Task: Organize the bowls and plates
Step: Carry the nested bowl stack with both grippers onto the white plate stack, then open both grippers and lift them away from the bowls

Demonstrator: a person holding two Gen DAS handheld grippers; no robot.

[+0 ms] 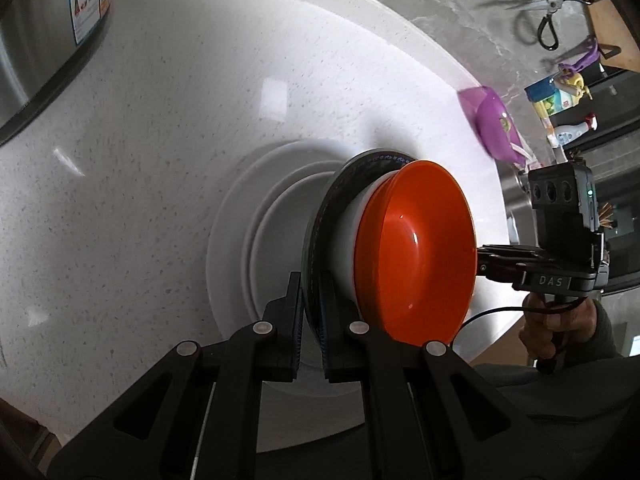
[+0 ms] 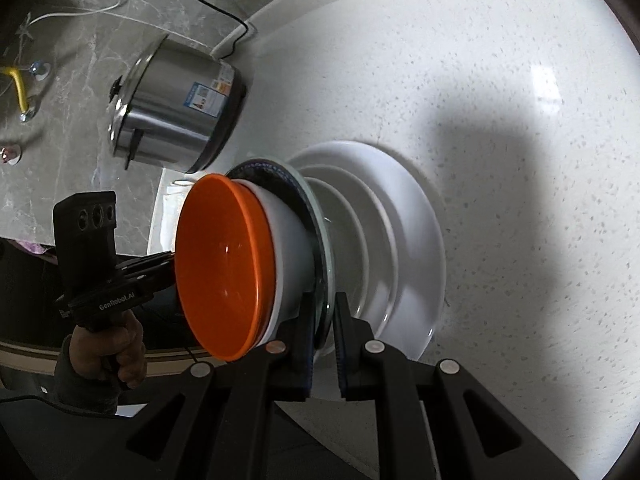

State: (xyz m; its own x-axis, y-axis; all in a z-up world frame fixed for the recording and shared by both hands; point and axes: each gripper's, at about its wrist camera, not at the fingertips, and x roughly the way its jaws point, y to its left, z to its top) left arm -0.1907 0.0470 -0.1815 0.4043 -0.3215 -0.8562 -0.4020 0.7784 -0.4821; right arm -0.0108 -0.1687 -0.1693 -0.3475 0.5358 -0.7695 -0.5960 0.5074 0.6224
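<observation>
Both grippers, left and right, pinch the glass plate carrying stacked bowls; only the left view shows scissors, only the right the whole cooker.

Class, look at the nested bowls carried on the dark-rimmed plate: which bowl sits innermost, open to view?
The orange bowl is innermost; its glossy inside shows fully. The white bowl beneath it shows only its outer wall, resting on the dark-rimmed plate.
</observation>
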